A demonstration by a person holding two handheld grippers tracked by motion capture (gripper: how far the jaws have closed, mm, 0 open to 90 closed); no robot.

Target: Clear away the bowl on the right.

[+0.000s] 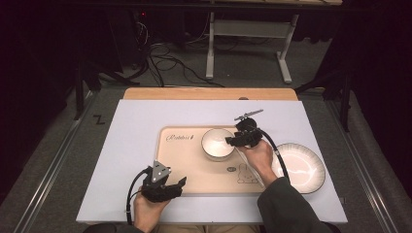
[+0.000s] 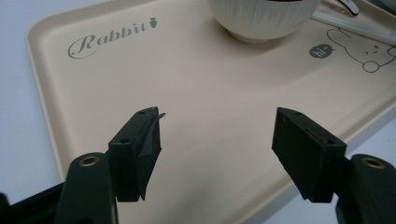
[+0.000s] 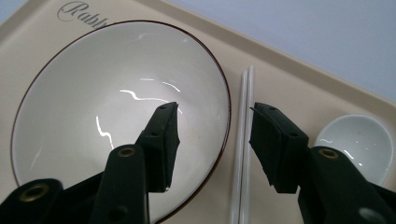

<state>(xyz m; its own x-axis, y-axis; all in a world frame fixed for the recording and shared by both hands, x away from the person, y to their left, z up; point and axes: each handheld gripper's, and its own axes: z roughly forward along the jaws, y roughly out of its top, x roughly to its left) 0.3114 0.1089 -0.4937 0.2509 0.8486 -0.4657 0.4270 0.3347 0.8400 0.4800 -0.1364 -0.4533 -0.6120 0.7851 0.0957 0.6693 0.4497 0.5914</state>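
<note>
A beige tray [image 1: 184,167] printed "Rabbit" lies on the white table. On it stands a white bowl [image 1: 217,143] with a dark rim. My right gripper [image 1: 241,140] hovers at the bowl's right edge. In the right gripper view its jaws [image 3: 215,108] are open: one is above the inside of the bowl [image 3: 93,107], the other is past a pair of white chopsticks [image 3: 243,154], and neither pad presses on anything. A white spoon [image 3: 357,144] lies farther right. My left gripper [image 1: 170,187] rests open at the tray's near edge, nothing between its jaws [image 2: 218,114].
A white ribbed plate [image 1: 303,167] sits on the table right of the tray. A wooden strip [image 1: 209,93] borders the table's far edge. Beyond it are floor cables and a white metal stand [image 1: 248,43].
</note>
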